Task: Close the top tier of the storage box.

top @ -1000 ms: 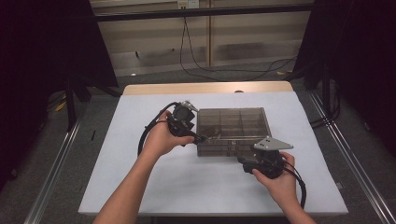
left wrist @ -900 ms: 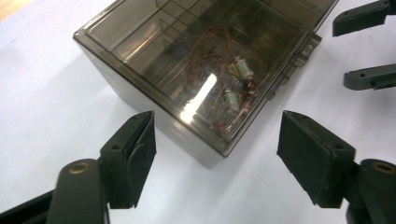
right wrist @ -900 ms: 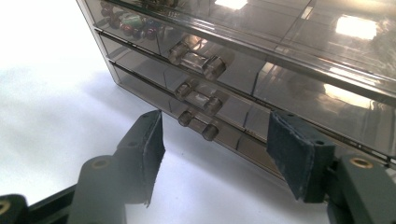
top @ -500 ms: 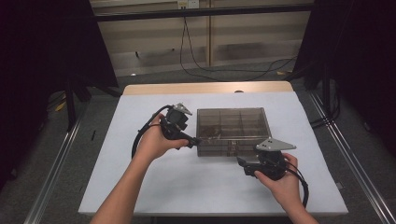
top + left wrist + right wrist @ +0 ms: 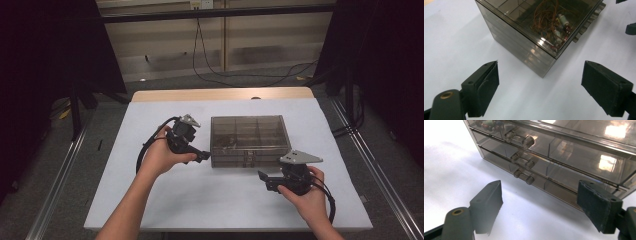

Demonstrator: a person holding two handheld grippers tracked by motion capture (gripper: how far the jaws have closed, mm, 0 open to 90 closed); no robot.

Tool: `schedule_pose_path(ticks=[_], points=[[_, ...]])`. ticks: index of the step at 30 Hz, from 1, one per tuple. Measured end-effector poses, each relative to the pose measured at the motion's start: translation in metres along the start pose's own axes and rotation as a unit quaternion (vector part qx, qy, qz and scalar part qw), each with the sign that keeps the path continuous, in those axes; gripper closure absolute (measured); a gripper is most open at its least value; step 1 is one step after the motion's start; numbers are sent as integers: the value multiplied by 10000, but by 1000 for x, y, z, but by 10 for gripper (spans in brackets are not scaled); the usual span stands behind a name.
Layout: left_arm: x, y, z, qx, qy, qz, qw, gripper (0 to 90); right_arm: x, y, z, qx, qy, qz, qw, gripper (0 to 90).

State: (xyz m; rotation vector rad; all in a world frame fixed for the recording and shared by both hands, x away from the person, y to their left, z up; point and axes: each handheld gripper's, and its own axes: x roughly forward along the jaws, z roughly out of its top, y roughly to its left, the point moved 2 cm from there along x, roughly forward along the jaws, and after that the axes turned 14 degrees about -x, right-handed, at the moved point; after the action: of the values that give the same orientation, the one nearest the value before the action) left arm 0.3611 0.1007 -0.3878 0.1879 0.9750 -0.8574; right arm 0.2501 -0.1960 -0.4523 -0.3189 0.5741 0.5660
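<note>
White desk [image 5: 165, 200], broad and bare, carrying everything. Near its middle, a smoky clear drawer box [image 5: 250, 140], set square to the near edge, probably so that both hands reach it alike; drawer fronts with paired knobs [image 5: 522, 140] facing the near edge, handy for pulling. Inside the box, under its clear top, a tangle of thin orange wires and small parts [image 5: 550, 22], gathered toward the near left corner.

Just left of the box, the left gripper [image 5: 202, 156], tilted down and aimed at that near left corner, perhaps to steady the box from its side. Jaws wide, having just been opening; nothing between them, pads clear of the box wall and apart from it.

In front of the box's near right corner, the right gripper [image 5: 264, 180], held low and level toward the drawer fronts, probably lined up for a knob. Jaws also wide, likewise just opened further; only bare desk between them, the lowest drawer close ahead but untouched.

Box resting free on the desk, held by neither hand.
</note>
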Motion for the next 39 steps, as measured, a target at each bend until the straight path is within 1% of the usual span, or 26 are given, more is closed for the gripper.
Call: schedule_pose_path(ticks=[1, 2, 3, 6, 10, 12, 13, 14, 15, 16, 17, 18, 19, 20, 21, 22, 24, 25, 26, 27, 29, 31, 32, 35, 36, 39], points=[[0, 0, -1, -47, 5, -29, 10000, 134, -1, 0, -1, -7, 2, 4, 10000, 203], [0, 1, -2, -24, -32, -19, 10000, 131, -1, -1, -1, -1, -4, 4, 10000, 202], [-1, 2, -3, 4, -4, 7, 10000, 128, -2, -1, -2, -11, -12, 7, 10000, 200], [-1, 3, -6, 14, -45, 11, 10000, 118, -3, -2, -4, -18, -6, -5, 10000, 197], [-1, 4, -10, -31, -112, 23, 9999, 106, -3, -3, -6, -30, 12, 28, 10000, 182], [-1, 5, -11, -8, -73, 42, 10000, 104, -4, -3, -8, -27, 31, 19, 10000, 180], [0, 5, -12, -26, -98, 33, 9999, 103, -4, -3, -9, -47, 32, 26, 10000, 174], [-1, 7, -13, 69, -25, 38, 10000, 101, -4, -3, -9, -43, 42, 25, 10000, 171], [0, 7, -15, -55, -83, 46, 9999, 99, -4, -4, -9, -56, 46, 20, 10000, 171], [1, 7, -15, -56, -113, 16, 9999, 99, -4, -4, -10, -58, 39, 24, 10000, 170], [1, 8, -17, -116, -134, 6, 9998, 99, -5, -4, -10, -68, 48, 27, 10000, 169], [1, 8, -18, -82, -108, 30, 9999, 99, -6, -4, -10, -74, 44, 11, 10000, 169], [1, 9, -19, -73, -124, -2, 9999, 99, -6, -5, -11, -74, 15, 19, 10000, 169], [0, 11, -20, -6, -46, 36, 10000, 99, -6, -5, -11, -68, 12, 23, 10000, 169], [0, 11, -20, -6, -46, 36, 10000, 99, -6, -5, -11, -68, 12, 23, 10000, 169], [1, 10, -22, -94, -114, 0, 9999, 98, -7, -6, -13, -75, 35, 9, 10000, 168], [1, 11, -24, -82, -96, 61, 9999, 98, -7, -7, -15, -59, 57, -16, 10000, 166], [1, 11, -25, -74, -113, 63, 9999, 98, -8, -7, -16, -56, 68, -14, 10000, 164], [2, 11, -26, -118, -143, 22, 9998, 98, -8, -8, -16, -49, 71, -15, 10000, 164], [1, 12, -26, -43, -80, 52, 9999, 98, -8, -8, -17, -36, 75, -42, 10000, 164], [2, 13, -28, -42, -64, 64, 9999, 98, -9, -9, -18, -68, 95, -27, 9999, 159], [4, 13, -30, -93, -106, 49, 9999, 98, -9, -10, -19, -59, 98, -45, 9999, 157], [3, 14, -31, -57, -55, 63, 9999, 98, -9, -10, -20, -68, 106, -52, 9999, 156], [5, 13, -33, -107, -114, 45, 9999, 97, -11, -12, -22, -59, 126, -77, 9999, 155], [4, 15, -34, -34, -79, 58, 9999, 97, -11, -12, -22, -56, 129, -78, 9999, 155], [5, 15, -37, -92, -101, 33, 9999, 97, -12, -14, -25, -87, 146, -74, 9998, 153]])
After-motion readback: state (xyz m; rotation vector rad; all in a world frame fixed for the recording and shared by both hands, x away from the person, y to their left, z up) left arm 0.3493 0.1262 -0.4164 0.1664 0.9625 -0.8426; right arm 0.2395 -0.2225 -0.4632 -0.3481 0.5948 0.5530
